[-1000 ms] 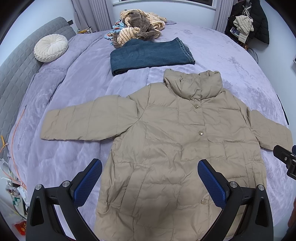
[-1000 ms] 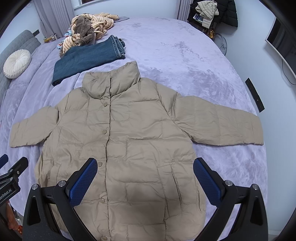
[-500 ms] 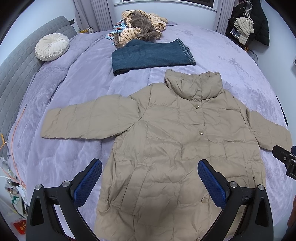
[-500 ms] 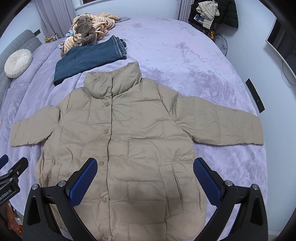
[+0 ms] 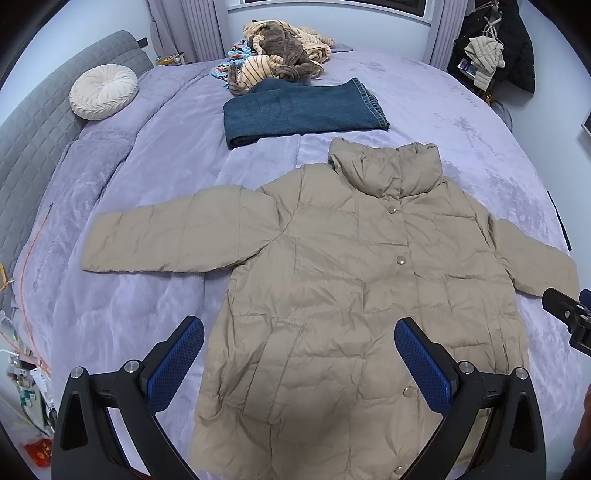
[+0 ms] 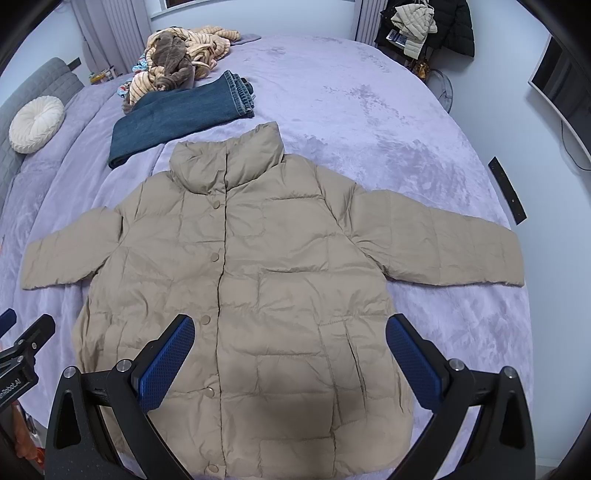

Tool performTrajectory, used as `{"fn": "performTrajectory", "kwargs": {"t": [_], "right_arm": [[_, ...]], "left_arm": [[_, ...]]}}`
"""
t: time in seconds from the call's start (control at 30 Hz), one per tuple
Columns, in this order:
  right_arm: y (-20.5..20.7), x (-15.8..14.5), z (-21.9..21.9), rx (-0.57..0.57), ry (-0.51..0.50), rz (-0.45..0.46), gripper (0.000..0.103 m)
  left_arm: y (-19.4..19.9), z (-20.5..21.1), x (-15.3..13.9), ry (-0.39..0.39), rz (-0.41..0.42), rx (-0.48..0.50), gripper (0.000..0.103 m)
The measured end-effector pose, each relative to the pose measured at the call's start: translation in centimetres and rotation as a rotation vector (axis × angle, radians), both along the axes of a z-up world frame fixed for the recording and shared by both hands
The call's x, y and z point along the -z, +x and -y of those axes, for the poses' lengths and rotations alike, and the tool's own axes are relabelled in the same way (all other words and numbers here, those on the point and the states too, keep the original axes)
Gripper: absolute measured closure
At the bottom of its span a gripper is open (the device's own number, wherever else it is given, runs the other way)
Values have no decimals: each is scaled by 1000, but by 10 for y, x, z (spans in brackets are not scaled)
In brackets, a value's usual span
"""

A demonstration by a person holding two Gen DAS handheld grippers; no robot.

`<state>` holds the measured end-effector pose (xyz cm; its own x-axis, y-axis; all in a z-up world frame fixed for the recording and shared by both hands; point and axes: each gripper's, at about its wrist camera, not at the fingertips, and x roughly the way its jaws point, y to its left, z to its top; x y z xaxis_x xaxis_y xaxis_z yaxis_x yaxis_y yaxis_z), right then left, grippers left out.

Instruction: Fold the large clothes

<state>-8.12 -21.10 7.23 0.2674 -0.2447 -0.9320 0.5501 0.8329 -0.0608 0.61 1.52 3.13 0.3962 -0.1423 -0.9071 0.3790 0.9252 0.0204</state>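
A beige puffer jacket (image 5: pixel 332 280) lies flat and face up on the purple bed, buttoned, collar away from me, both sleeves spread out sideways. It also shows in the right wrist view (image 6: pixel 258 280). My left gripper (image 5: pixel 299 354) is open and empty, held above the jacket's lower left part. My right gripper (image 6: pixel 290 350) is open and empty above the jacket's lower middle. Part of the right gripper shows at the right edge of the left wrist view (image 5: pixel 569 314); part of the left gripper shows at the left edge of the right wrist view (image 6: pixel 22 347).
Folded blue jeans (image 5: pixel 299 110) lie beyond the collar, with a pile of striped and brown clothes (image 5: pixel 280 59) behind them. A round white cushion (image 5: pixel 103 90) rests by the grey headboard (image 5: pixel 44 122). Coats hang on a rack (image 6: pixel 424 26) at the far right. The bed edge (image 6: pixel 517 295) runs near the right sleeve.
Both views have shifted slightly toward the jacket's hem. The jacket has not moved and both grippers stay open.
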Motion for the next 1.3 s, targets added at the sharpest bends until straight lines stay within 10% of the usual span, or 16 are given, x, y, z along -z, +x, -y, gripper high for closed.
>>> {"fn": "performTrajectory", "kwargs": {"t": [0.6,1.0,1.3], "right_arm": [[6,13,-10,3,18,-20,0],[34,54,-32,-22,73,-3,0],[78,109,-74,-111,161,54,0]], "left_arm": [[19,-20,20,-15,-44,-10,0],[65,-84,82,-87,-139,-117,0],[128,-174,143,-367,-204,-303,0]]}}
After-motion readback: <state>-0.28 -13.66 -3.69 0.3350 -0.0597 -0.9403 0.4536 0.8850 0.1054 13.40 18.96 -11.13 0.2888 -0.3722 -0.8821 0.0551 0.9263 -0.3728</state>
